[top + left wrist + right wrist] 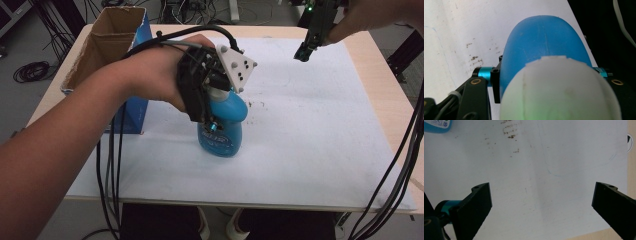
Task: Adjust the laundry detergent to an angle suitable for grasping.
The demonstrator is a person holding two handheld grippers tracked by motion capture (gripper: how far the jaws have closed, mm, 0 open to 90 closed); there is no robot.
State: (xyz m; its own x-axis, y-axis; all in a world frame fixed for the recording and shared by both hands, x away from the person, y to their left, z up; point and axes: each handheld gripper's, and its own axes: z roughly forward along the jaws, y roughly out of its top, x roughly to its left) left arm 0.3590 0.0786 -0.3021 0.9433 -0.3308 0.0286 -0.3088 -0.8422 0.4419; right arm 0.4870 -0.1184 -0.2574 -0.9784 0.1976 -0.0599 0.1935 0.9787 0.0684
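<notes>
Forearm and left gripper (210, 107) come first, clamped on the blue spray bottle (222, 127) standing mid-mat, near the cardboard box (107, 45). Grasp looks done; moving it remains. Right gripper (541, 202) hangs spread and empty by the far right corner.

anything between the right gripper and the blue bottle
Nothing visible. The right gripper hangs open over the bare white mat, apart from the blue spray bottle, which the left gripper already clamps.

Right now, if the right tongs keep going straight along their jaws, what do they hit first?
Probably the white sheet on the table: the right tongs stand open with nothing between them and bare sheet ahead. Depth is unclear.
</notes>
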